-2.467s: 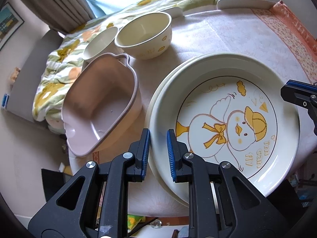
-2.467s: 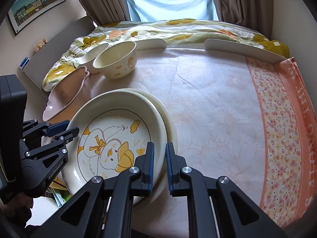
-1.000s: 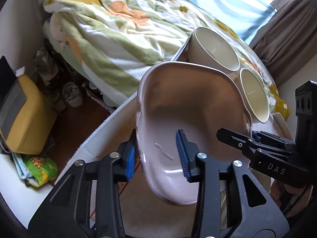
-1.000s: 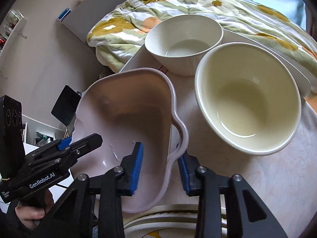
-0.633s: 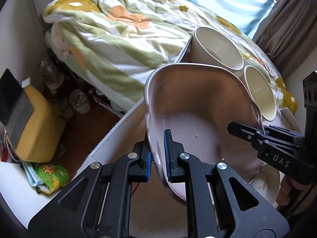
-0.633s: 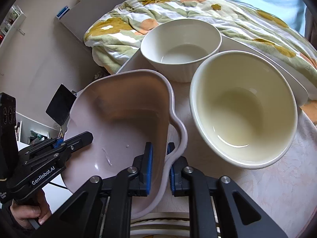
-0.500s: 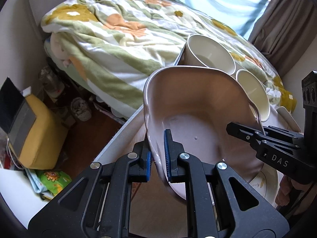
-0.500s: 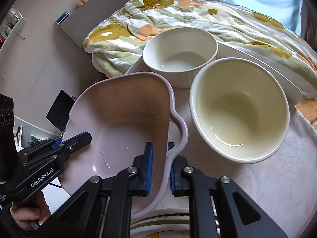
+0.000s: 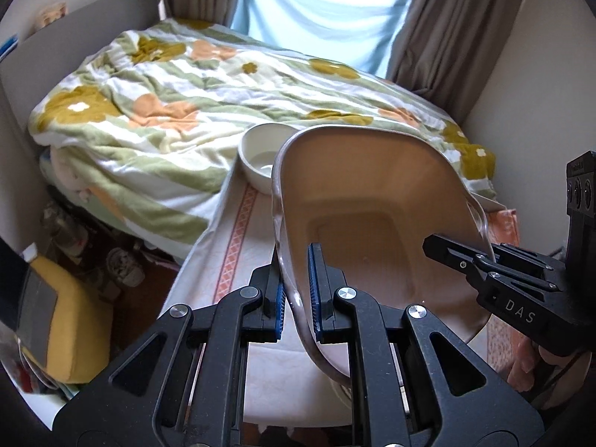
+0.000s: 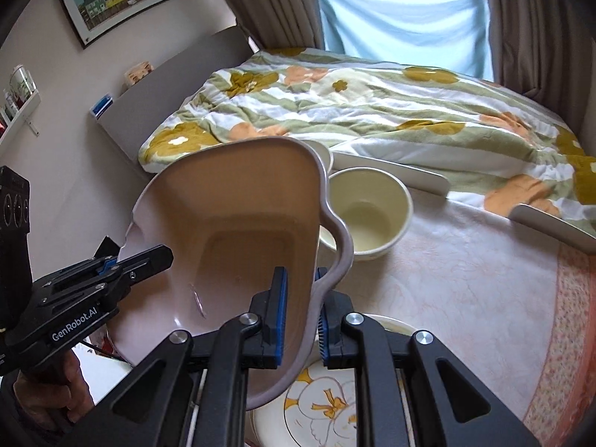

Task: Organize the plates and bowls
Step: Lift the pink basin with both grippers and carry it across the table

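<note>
two claws, left claw (image 9: 297, 294) and right claw (image 10: 300, 311), pinch one pink dish (image 10: 238, 231); two bowls (image 10: 367, 219) beyond.

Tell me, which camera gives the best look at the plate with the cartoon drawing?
The right wrist view: the cartoon plate lies below the lifted pink dish, its drawing visible. In the left wrist view, only a sliver of pale rim peeks from under that dish.
</note>
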`<state>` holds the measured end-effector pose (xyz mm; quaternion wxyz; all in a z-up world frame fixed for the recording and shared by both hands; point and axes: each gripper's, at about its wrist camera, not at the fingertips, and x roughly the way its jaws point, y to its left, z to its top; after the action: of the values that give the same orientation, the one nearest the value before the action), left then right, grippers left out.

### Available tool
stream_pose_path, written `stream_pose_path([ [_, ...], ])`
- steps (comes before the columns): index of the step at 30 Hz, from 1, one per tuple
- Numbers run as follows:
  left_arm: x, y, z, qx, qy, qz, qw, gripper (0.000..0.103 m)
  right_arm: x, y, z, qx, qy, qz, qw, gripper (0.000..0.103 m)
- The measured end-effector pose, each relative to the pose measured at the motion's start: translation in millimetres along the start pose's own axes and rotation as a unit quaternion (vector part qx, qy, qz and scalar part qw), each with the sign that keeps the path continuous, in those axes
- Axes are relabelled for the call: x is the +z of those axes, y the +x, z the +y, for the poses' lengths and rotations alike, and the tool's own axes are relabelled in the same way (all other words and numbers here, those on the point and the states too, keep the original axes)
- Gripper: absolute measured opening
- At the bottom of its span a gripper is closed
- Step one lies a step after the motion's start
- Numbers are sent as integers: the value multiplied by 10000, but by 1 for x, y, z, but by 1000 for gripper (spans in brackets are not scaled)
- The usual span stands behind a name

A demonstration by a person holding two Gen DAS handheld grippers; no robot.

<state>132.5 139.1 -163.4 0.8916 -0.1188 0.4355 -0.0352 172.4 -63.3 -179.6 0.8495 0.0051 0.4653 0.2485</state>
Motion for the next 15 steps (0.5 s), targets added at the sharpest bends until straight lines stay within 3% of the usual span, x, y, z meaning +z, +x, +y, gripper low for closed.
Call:
stream_pose_path([
  [9, -2, -5, -116, -789, 861, 99, 9931, 9, -41, -89, -68, -750, 836, -562, 9921, 13],
  [15, -20, 14, -201, -1133, 1124, 363, 9865, 9, -73, -132, -128, -1093, 1199, -610, 9849, 13],
])
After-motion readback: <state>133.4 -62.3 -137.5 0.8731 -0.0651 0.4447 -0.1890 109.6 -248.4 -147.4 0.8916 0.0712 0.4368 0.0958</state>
